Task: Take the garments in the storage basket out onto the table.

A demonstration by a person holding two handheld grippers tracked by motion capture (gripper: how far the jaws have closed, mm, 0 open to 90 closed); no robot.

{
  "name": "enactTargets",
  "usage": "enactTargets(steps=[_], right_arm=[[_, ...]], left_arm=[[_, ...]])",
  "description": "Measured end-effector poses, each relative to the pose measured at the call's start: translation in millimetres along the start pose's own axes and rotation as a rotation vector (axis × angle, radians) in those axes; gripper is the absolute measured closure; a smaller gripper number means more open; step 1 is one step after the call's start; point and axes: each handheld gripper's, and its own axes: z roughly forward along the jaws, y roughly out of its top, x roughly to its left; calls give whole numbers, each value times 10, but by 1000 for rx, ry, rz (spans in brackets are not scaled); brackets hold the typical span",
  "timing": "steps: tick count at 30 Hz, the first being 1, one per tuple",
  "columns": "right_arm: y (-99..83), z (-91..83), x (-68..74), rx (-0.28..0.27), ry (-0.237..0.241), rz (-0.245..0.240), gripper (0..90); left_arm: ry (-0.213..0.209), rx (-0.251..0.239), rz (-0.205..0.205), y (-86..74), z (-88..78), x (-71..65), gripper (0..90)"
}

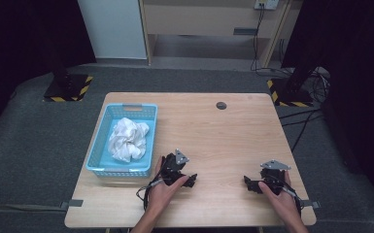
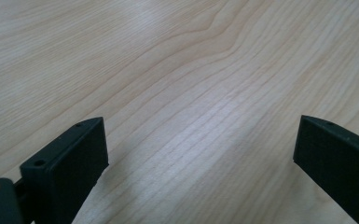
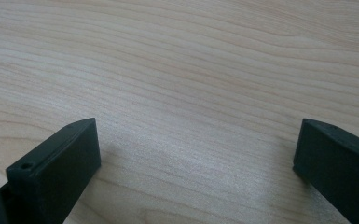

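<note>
A crumpled white cloth (image 1: pixel 127 139) lies inside a light blue plastic basket (image 1: pixel 98 164) on the left side of the wooden table (image 1: pixel 223 136). My left gripper (image 1: pixel 190 180) rests low on the table just right of the basket's near corner, held by a hand. In the left gripper view the left gripper (image 2: pixel 200 149) stands open, with bare wood between its jaws. My right gripper (image 1: pixel 248 184) sits near the table's front right, also in a hand. Wide apart over bare wood, the jaws of the right gripper (image 3: pixel 198 149) are open and hold nothing.
A small dark round cap (image 1: pixel 221 105) is set in the tabletop near its far edge. Beyond the table stand a wooden cabinet (image 1: pixel 213 24), a white panel (image 1: pixel 112 29) and two stand bases with yellow-black tape (image 1: pixel 68 88). Cables (image 1: pixel 301 121) trail over the grey floor at right.
</note>
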Motion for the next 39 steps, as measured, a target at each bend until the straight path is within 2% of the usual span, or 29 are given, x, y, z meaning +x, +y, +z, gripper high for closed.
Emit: enactTargets(steps=[7,14,19,27,31,35,39], right_arm=[[0,0,0,0,0,0,3],[0,0,0,0,0,0,3],[-1,-1,0,0,0,1,4],[-1,-1,-1,0,0,0,4],[-2,-1,-2,-1,1,-2,4],[-5,-4,-10,-1,8,-8,4],[-6,-5,-12,0,11,-11,4]], left_arm=[[-4,-19,-5,72,-98,-41,23],[3,-52,-1,165,-248,-32,29],[7,-73,-14,227,-356,-8,32],[31,-91,-18,304,-568,88,35],[53,-117,-20,398,-751,173,36],[73,-123,-16,443,-882,247,38],[82,-124,-16,454,-948,299,38]])
